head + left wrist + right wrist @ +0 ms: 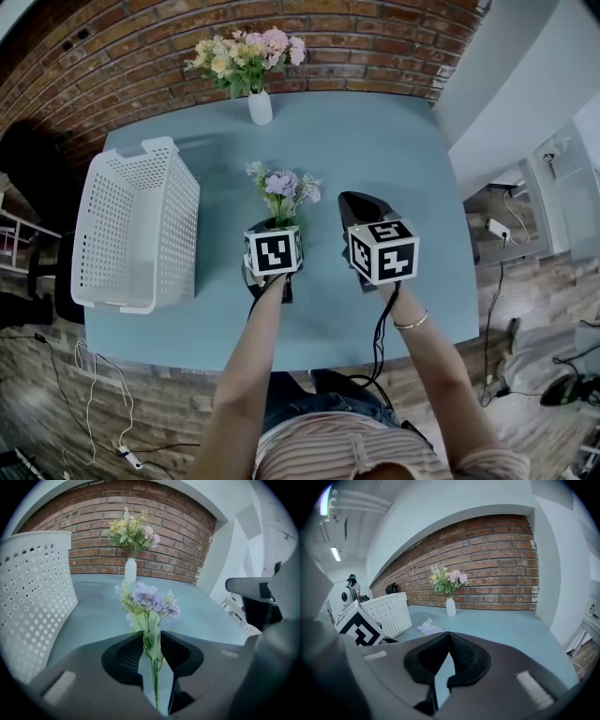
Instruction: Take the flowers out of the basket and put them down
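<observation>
A small sprig of purple and white flowers (pixel 283 187) (pixel 150 599) points away from me over the blue table (pixel 384 150). Its green stem and leaves run back between the jaws of my left gripper (pixel 273 228) (pixel 151 638). The jaws stand a little apart, and the thin stem shows loose in the gap. My right gripper (pixel 352 202) (pixel 449 634) hovers just right of the sprig, its jaw tips touching and nothing between them. In the right gripper view the sprig (pixel 430 629) peeks out to the left of the jaws. The white perforated basket (pixel 141 225) (pixel 33 602) (pixel 391 611) stands to the left.
A white vase with a mixed bouquet (pixel 260 106) (pixel 131 569) (pixel 450 606) stands at the table's far edge by the brick wall. The table's front edge is close to the person. Cables lie on the floor below, and a person stands far off at the left of the right gripper view.
</observation>
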`<state>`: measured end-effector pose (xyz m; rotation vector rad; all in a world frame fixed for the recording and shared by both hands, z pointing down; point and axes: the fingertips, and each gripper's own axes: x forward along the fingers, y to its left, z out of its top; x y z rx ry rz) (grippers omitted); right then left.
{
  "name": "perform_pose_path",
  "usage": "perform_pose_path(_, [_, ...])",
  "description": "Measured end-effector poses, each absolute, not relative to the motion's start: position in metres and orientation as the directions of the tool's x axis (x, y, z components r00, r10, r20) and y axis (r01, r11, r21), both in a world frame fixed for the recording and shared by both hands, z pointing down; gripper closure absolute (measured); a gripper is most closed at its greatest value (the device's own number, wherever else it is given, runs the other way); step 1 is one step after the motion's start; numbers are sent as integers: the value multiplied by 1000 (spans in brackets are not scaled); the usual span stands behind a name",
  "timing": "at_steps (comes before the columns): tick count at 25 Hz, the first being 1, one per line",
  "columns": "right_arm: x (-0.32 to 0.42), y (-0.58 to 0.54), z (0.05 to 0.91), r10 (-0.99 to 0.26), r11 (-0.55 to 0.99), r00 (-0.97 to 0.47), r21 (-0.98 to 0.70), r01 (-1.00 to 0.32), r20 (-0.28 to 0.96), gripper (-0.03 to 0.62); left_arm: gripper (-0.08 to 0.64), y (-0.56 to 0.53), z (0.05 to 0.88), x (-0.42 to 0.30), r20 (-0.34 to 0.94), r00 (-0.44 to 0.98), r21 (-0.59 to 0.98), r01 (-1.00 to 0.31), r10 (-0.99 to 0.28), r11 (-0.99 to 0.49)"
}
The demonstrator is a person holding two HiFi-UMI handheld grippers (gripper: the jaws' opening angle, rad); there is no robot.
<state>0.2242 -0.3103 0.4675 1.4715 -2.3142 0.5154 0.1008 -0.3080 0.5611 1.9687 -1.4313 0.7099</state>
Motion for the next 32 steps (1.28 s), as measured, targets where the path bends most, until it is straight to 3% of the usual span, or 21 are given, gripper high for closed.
perform_pose_path(6, [221,-303,452,-799,400,-414,-130,-907,436,586,463,-302,537,89,656,275,146,-960,-703,-240])
perform_pose_path(10, [219,-294,437,-814,406,-430,-148,-902,390,586,542,-301,501,82,572,297,132,-953,-765,-271])
perform_pose_path(21, [223,-253,391,-855,416,-454,-192,-889,250,587,541,-273,398,73,241,449,173,-892,-861,-417])
perform_pose_path(32, [230,-222,372,-877,406,-432,-154,-901,211,588,541,-238,366,62,161,491,144,-870,-856,-472])
